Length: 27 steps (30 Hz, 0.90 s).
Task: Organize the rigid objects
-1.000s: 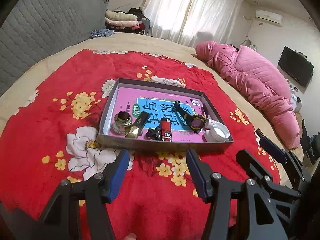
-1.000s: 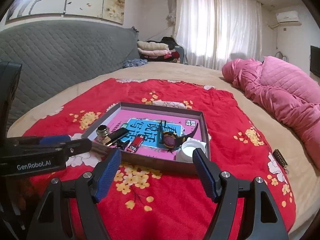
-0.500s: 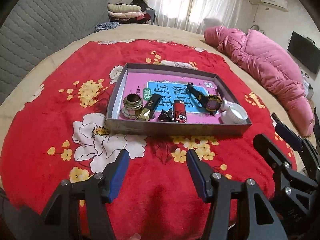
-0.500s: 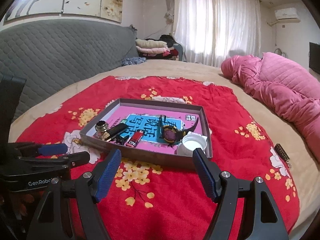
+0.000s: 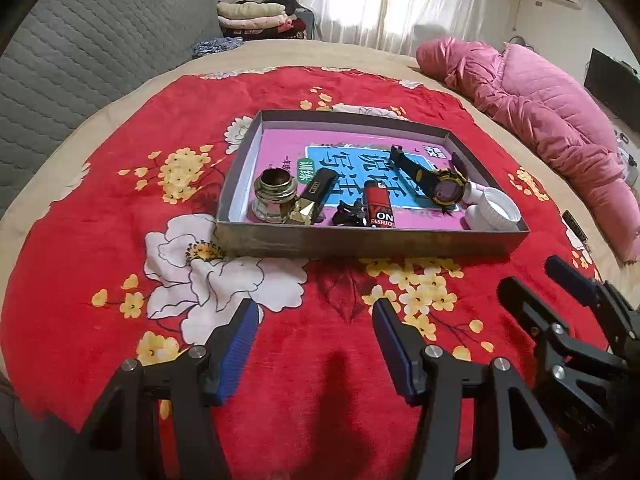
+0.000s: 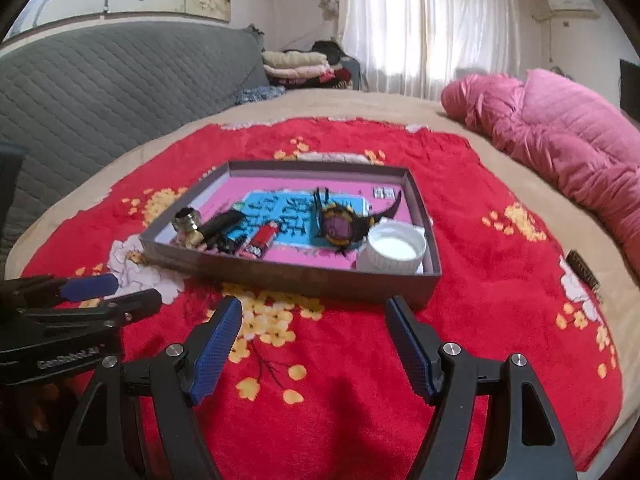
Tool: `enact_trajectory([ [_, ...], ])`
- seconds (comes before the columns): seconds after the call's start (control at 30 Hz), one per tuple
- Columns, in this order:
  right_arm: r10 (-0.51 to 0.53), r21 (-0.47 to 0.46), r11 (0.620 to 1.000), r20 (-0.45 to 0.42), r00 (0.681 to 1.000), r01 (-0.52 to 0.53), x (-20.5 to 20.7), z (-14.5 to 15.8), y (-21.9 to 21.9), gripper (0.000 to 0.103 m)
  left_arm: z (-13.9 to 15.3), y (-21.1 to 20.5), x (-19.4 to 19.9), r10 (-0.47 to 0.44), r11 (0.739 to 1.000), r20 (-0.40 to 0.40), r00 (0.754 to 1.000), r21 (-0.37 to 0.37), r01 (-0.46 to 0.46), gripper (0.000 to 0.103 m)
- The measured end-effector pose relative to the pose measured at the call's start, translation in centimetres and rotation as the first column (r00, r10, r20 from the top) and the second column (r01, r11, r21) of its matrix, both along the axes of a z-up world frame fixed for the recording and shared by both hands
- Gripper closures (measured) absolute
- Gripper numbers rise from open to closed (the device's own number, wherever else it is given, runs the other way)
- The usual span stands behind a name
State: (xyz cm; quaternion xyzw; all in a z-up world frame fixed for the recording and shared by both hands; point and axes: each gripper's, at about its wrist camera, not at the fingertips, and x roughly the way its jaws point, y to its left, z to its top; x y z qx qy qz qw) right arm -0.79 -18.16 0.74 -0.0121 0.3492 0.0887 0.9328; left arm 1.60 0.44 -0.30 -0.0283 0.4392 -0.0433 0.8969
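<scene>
A shallow grey box [image 5: 360, 246] [image 6: 304, 276] with a pink and blue book cover as its floor sits on the red flowered blanket. Inside lie a glass inkwell [image 5: 274, 196] [image 6: 187, 224], a black and gold lighter [image 5: 314, 196], a red lighter [image 5: 378, 208] [image 6: 262, 238], a small black clip [image 5: 347, 214], a black and yellow wristwatch [image 5: 434, 182] [image 6: 340, 226] and a white lid [image 5: 496, 212] [image 6: 396, 250]. My left gripper [image 5: 314, 324] and right gripper [image 6: 314, 322] are both open and empty, hovering over the blanket in front of the box.
A pink quilt [image 5: 552, 120] [image 6: 560, 136] lies at the right. A small dark striped object [image 6: 584, 274] lies on the blanket at the right edge. A grey padded headboard [image 6: 100, 80] stands at the left, folded clothes [image 6: 300, 66] behind.
Both grippers have pulled back and risen a little from the box, which now sits farther away in view. Both stay open and empty. The objects in the box have not moved.
</scene>
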Motion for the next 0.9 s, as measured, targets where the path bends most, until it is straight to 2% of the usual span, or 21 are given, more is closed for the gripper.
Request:
enact_trajectory([
  [0.3,-0.060,-0.008,0.998,-0.020,0.998,0.060,0.0,-1.1,0.6,0.027,-0.8,-0.5,0.2,-0.009,1.000,-0.003,1.000,0.018,0.009,0.044],
  [0.5,-0.005,-0.025,1.000,0.013,1.000,0.005,-0.4,-1.0,1.9,0.027,-0.8,-0.3,0.3,-0.001,1.000,-0.002,1.000,0.017,0.001,0.044],
  [0.9,-0.055,0.018,0.998,-0.046,0.997,0.056,0.2,-2.0,0.5,0.027,-0.9,-0.2,0.4,0.004,1.000,-0.009,1.000,0.019,-0.004,0.044],
])
